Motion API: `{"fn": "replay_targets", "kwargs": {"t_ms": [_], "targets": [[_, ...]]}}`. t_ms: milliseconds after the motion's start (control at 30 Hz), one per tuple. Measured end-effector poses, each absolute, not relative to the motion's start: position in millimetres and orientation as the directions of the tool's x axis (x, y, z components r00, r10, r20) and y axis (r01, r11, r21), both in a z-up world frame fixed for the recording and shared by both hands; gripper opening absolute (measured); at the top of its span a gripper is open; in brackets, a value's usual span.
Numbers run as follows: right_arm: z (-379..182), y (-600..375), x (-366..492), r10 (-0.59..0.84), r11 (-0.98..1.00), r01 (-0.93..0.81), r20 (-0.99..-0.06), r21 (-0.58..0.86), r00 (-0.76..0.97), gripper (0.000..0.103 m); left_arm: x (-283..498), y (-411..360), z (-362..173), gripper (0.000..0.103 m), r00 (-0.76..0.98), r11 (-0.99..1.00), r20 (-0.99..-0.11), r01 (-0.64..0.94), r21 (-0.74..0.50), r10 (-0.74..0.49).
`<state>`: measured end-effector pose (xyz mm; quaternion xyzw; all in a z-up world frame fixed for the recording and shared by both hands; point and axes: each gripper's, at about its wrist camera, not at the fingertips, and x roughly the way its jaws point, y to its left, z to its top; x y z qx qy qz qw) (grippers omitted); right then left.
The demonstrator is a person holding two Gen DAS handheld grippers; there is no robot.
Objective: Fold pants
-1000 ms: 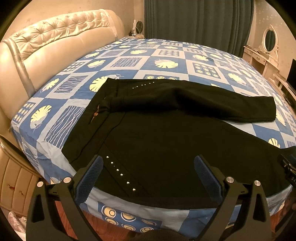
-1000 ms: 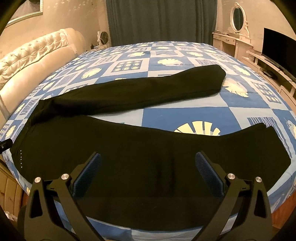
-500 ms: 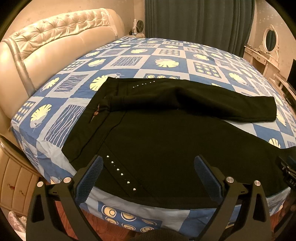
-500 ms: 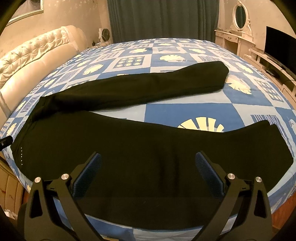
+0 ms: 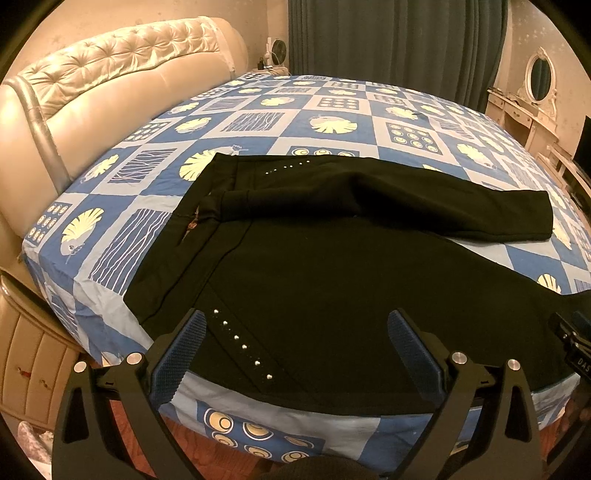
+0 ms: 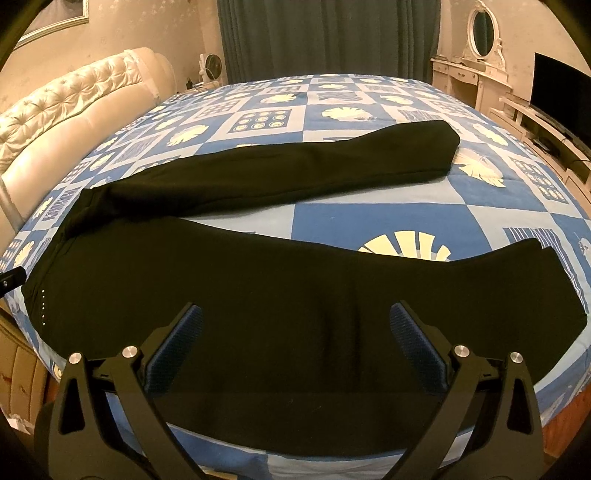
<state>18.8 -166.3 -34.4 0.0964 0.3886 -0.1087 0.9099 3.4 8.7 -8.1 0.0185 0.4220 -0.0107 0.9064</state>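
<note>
Black pants (image 5: 332, 266) lie spread flat on the bed, waistband at the left, both legs running to the right and apart. A row of small silver studs (image 5: 242, 347) marks the near hip. My left gripper (image 5: 295, 328) hovers open just above the near edge of the hip area, holding nothing. In the right wrist view the same pants (image 6: 277, 288) fill the lower half, the far leg (image 6: 295, 166) angling away. My right gripper (image 6: 295, 325) is open over the near leg's thigh, with nothing between its fingers.
The bed carries a blue and white patterned sheet (image 5: 332, 107) and a cream tufted headboard (image 5: 110, 74) at the left. A dark curtain (image 6: 325, 37) hangs behind. At the right stand a white dressing table with an oval mirror (image 6: 480, 33) and a television (image 6: 561, 96).
Both grippers have stayed open; the views shifted only slightly, the right one rising and drawing back a little. The pants have not moved.
</note>
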Motion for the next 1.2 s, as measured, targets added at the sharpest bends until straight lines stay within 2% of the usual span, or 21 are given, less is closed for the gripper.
{"fn": "replay_targets", "kwargs": {"t_ms": [433, 533, 667, 733, 833, 967, 1133, 1200], "targets": [[-38.1, -162.7, 17.6, -0.11, 0.958, 0.268, -0.733, 0.101, 0.671, 0.101, 4.2, 9.3, -7.7, 0.099, 0.631, 0.999, -0.776, 0.041, 0.026, -0.006], [-38.9, -162.9, 16.9, -0.097, 0.957, 0.267, -0.74, 0.114, 0.665, 0.101, 4.5, 6.7, -5.7, 0.099, 0.631, 0.997, -0.775, 0.078, 0.011, -0.041], [-38.5, -164.3, 16.7, -0.085, 0.956, 0.266, -0.746, 0.126, 0.66, 0.101, 21.1, 4.1, -12.1, 0.099, 0.521, 0.986, -0.847, 0.169, -0.013, -0.101], [-38.7, -166.4, 17.3, -0.081, 0.954, 0.268, -0.751, 0.131, 0.655, 0.101, 29.1, 11.4, -12.5, 0.099, 0.509, 0.982, -0.851, 0.183, -0.041, -0.13], [-40.4, -169.4, 17.4, -0.068, 0.949, 0.277, -0.76, 0.151, 0.646, 0.101, 56.1, 42.0, -0.9, 0.099, 0.534, 0.979, -0.829, 0.189, -0.073, -0.165], [-42.8, -171.2, 19.4, -0.032, 0.941, 0.279, -0.771, 0.191, 0.636, 0.101, 110.3, 94.0, 14.0, 0.099, 0.561, 0.992, -0.82, 0.104, -0.066, -0.113], [-39.8, -167.8, 23.3, -0.02, 0.951, 0.249, -0.766, 0.184, 0.643, 0.101, 205.0, 156.7, -1.9, 0.099, 0.544, 0.976, -0.811, 0.093, -0.198, -0.216], [-35.8, -165.3, 25.3, -0.026, 0.96, 0.227, -0.755, 0.163, 0.655, 0.101, 231.0, 167.2, -14.2, 0.099, 0.535, 0.982, -0.823, 0.078, -0.173, -0.188]]}}
